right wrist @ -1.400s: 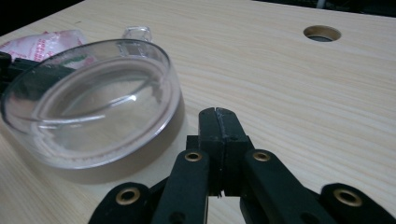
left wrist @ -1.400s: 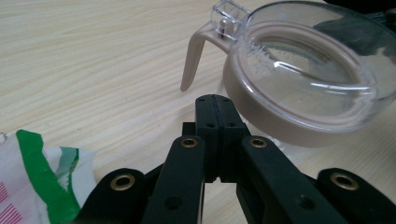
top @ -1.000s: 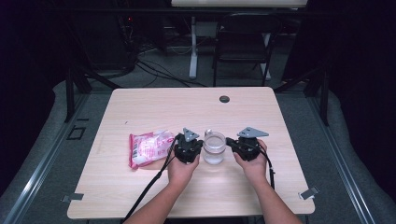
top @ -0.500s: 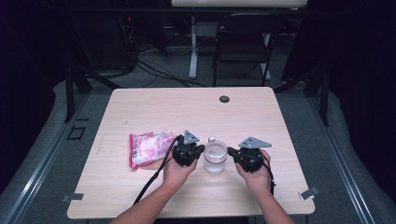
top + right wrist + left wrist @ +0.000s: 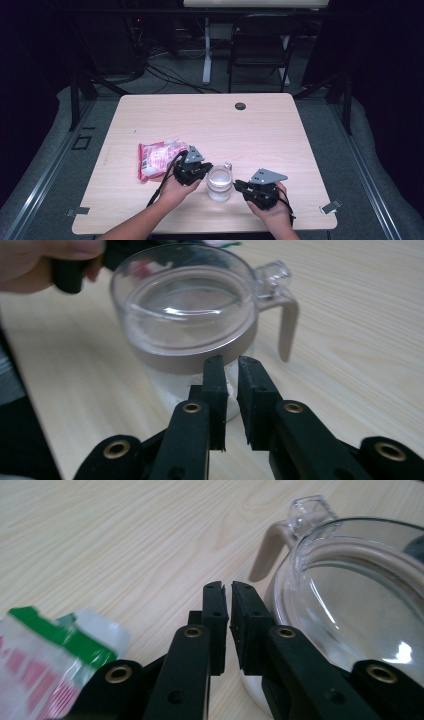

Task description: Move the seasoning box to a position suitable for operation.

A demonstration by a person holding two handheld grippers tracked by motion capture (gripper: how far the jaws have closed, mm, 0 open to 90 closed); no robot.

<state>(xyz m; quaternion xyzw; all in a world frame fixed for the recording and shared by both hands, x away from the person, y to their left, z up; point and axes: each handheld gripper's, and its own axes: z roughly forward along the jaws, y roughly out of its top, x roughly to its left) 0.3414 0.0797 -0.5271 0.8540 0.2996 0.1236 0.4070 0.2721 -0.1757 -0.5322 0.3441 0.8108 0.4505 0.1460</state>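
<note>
A clear glass cup [image 5: 220,182] with a beige band, a side handle and a glass lid stands near the table's front edge. It also appears in the left gripper view [image 5: 350,605] and the right gripper view [image 5: 190,315]. My left gripper [image 5: 202,172] is close beside its left side; its jaws [image 5: 229,592] have just been opening and show only a thin slit with nothing in it. My right gripper [image 5: 237,186] is a short way off to the cup's right, pointing at it. Its jaws [image 5: 230,365] have also just been opening, narrowly parted and empty.
A pink snack packet [image 5: 157,157] lies left of my left hand, its green-edged corner in the left gripper view [image 5: 45,680]. A small black disc [image 5: 240,106] sits near the wooden table's [image 5: 260,135] far edge. A chair [image 5: 260,45] stands beyond the table.
The cup and both grippers have come toward the table's near edge. The right gripper has drawn back to the right, leaving a gap to the cup.
</note>
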